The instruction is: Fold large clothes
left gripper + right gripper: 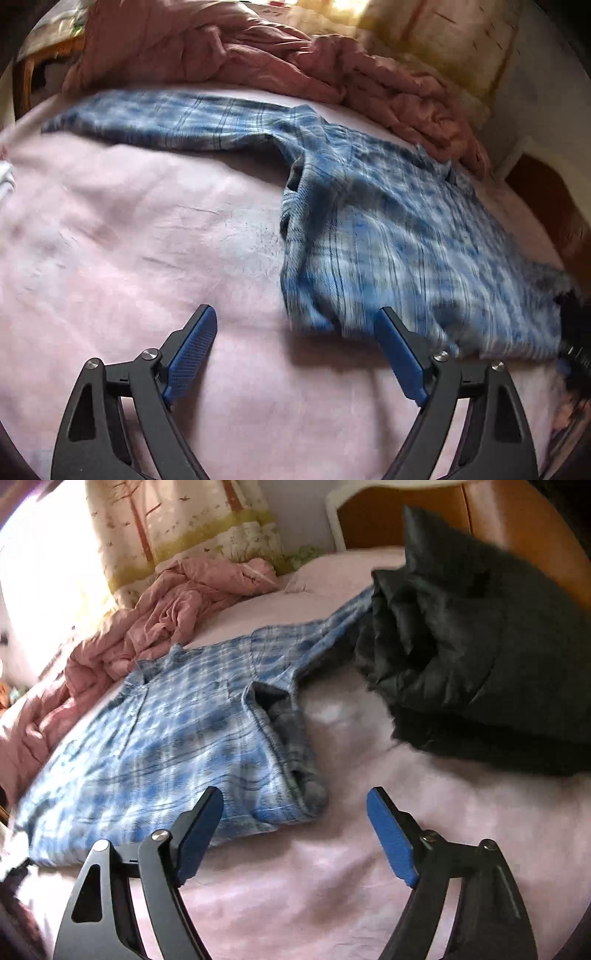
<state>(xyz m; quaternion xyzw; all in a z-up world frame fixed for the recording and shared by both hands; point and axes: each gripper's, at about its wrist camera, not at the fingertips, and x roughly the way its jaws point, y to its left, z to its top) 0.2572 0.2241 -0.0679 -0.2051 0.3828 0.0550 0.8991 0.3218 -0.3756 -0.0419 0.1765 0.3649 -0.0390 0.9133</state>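
Showing only rightward: black jacket

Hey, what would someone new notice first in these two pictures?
The blue plaid shirt stands out, spread on the pink bedsheet with one sleeve reaching toward a black puffy jacket. A rumpled pink blanket is heaped behind it. Both open tongs, left and right, hover empty near the shirt's hem.

Both wrist views look low over bed; share plaid shirt
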